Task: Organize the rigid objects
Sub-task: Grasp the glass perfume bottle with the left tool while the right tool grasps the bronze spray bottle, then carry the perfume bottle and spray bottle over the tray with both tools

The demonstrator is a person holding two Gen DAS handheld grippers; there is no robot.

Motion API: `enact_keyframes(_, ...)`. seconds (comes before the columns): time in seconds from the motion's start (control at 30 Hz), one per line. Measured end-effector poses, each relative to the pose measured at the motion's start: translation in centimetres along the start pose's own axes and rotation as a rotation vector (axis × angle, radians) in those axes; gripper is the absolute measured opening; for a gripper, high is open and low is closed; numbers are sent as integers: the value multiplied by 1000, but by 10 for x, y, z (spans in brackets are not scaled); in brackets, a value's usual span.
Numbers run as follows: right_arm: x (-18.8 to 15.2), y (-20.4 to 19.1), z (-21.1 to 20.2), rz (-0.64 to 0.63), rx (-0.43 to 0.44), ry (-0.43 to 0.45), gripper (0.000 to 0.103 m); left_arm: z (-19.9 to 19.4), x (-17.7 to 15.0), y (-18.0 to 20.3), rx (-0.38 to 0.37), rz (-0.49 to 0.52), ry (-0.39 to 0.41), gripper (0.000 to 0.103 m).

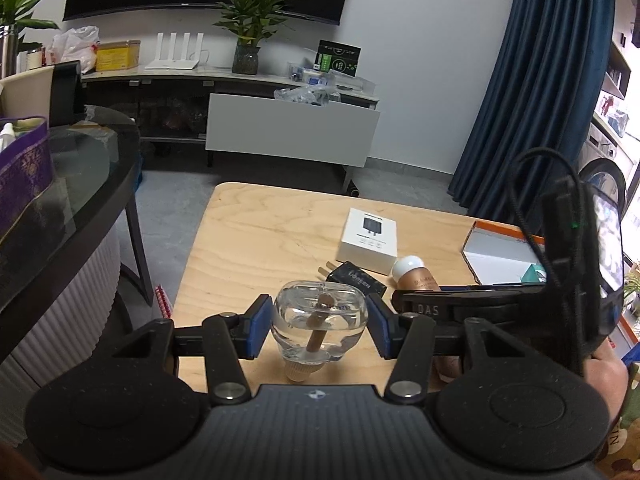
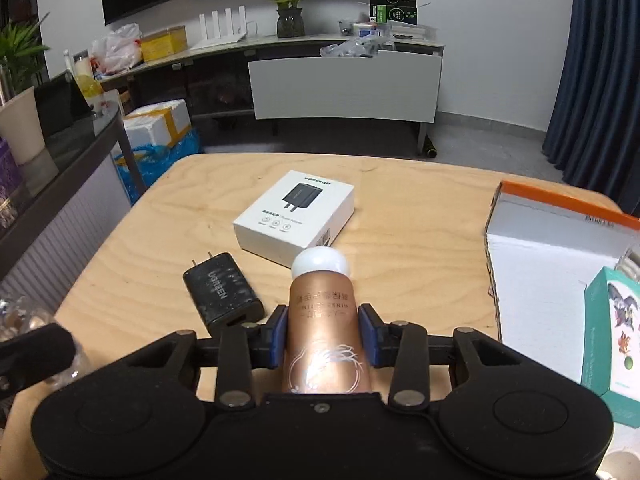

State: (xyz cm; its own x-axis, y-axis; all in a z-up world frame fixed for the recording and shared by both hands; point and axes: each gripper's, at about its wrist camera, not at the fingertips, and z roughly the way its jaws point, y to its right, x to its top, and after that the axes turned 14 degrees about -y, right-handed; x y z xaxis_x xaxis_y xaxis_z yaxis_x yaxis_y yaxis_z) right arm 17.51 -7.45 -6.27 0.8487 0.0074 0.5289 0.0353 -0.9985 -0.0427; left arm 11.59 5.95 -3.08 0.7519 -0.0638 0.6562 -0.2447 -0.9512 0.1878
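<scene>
A clear glass bottle with a cork stopper hangs neck-down between the blue pads of my left gripper, which is shut on it over the near part of the wooden table. My right gripper is shut on a copper-coloured tube with a white round cap, lying along the fingers and pointing away. The tube also shows in the left wrist view, to the right of the bottle. A black charger and its white box lie on the table just ahead.
An open cardboard box with an orange rim stands at the right, a teal carton inside it. A dark glass table borders the left side. A red spiral binding sticks out at the wooden table's left edge.
</scene>
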Motion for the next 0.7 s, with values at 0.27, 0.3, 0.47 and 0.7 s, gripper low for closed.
enact_keyframes(0.27,-21,27,-56,70,45,83,46,-15,-4,14,-5,7,21,52)
enact_keyframes(0.3,-24,32,-67,83,54,99,45,-18,-4,19,-6,11,26,52)
enact_keyframes(0.47,-38,52,-121,111,71,201,45,-39,-6,54,-31,18,49,52)
enact_keyframes(0.7,-63,101,-187,161,71,320,45,-62,-6,118,-78,70,79,52)
